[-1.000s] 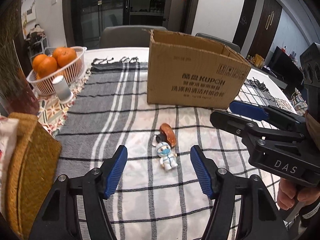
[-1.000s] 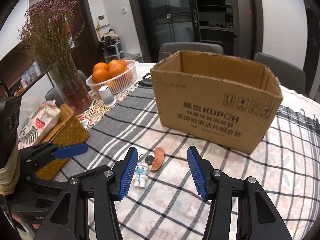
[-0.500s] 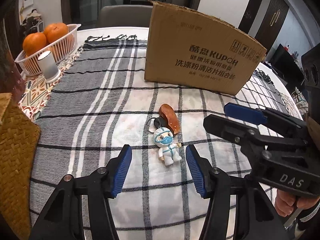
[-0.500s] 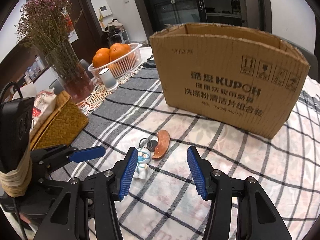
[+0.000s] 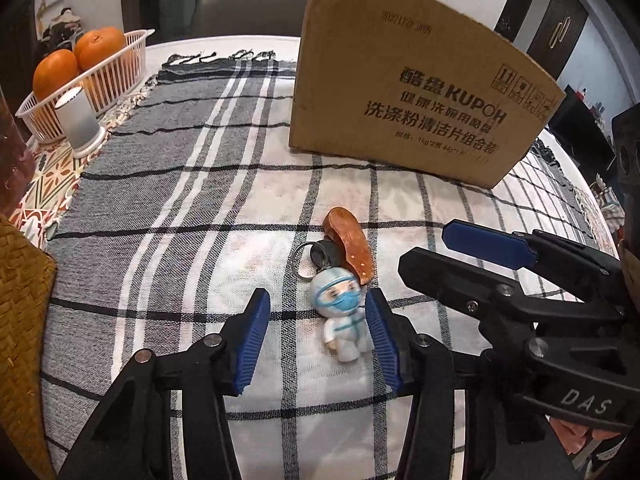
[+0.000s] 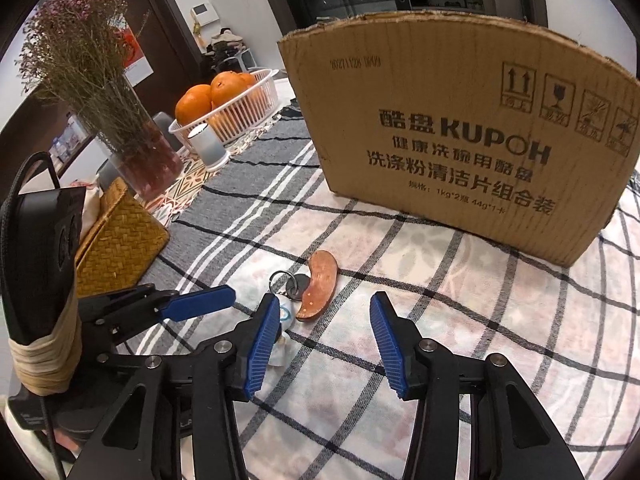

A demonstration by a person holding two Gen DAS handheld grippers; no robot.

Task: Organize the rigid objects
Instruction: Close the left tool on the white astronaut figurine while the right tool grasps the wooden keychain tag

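A keychain lies on the checked cloth: a small white doll (image 5: 340, 312) with a blue mask, a metal ring with a dark key (image 5: 320, 256), and a brown leather tag (image 5: 352, 246). My left gripper (image 5: 318, 316) is open and low over the cloth, the doll between its blue pads, close to the right pad. My right gripper (image 6: 324, 328) is open just right of the keychain; its left finger hides most of the doll (image 6: 285, 316). The tag (image 6: 318, 284) shows ahead of it. A cardboard box (image 5: 416, 96) stands behind.
A white basket of oranges (image 5: 86, 76) and a small white cylinder (image 5: 80, 120) stand at the far left. A woven basket (image 6: 116, 240) and a glass vase of dried flowers (image 6: 140, 152) are on the left. The right gripper body (image 5: 532, 320) is close on the left gripper's right.
Both grippers have moved forward and down toward the keychain. The left gripper's pads now straddle the doll and have narrowed a little. The keychain has not moved.
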